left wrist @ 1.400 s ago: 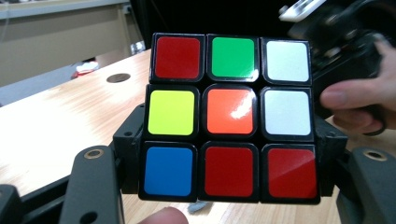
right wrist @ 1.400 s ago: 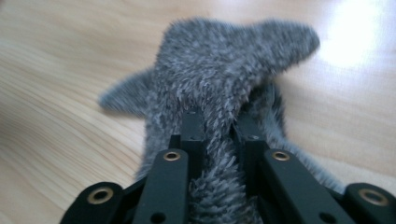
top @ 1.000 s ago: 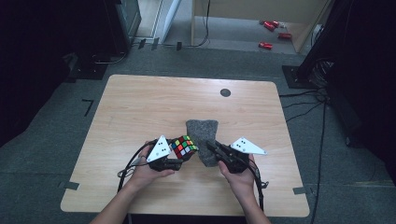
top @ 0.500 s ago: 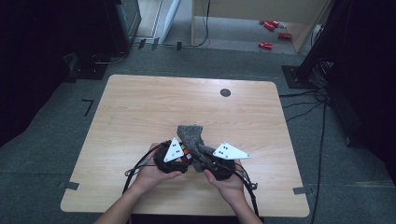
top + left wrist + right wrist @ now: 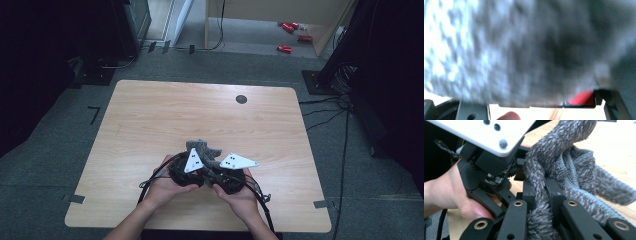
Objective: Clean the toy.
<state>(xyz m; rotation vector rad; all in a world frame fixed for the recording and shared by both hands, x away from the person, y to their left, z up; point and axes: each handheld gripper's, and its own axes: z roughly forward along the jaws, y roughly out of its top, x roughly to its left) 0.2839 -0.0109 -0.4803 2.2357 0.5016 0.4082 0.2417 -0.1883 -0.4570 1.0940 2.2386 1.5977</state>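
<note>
A grey fluffy cloth (image 5: 202, 148) is bunched up over both grippers near the table's front middle. My right gripper (image 5: 214, 171) is shut on it, and in the right gripper view the jaws (image 5: 540, 192) pinch a fold of the cloth (image 5: 564, 157). My left gripper (image 5: 199, 173) sits right against it, plate to plate, and appears close up in the right gripper view (image 5: 499, 180). In the left gripper view the cloth (image 5: 524, 50) hangs blurred across the lens. Beneath it a red face of the Rubik's cube (image 5: 581, 98) peeks out between the left jaws.
The wooden table (image 5: 175, 115) has a black round grommet (image 5: 241, 99) at the back right. Black cables (image 5: 260, 197) trail from the grippers toward the front edge. Dark equipment stands on the floor to both sides, and red items (image 5: 284, 48) lie on the floor beyond.
The grippers have come together. The right one lifted the cloth off the table and drew it over the cube held at the left gripper, so the cube is now covered.
</note>
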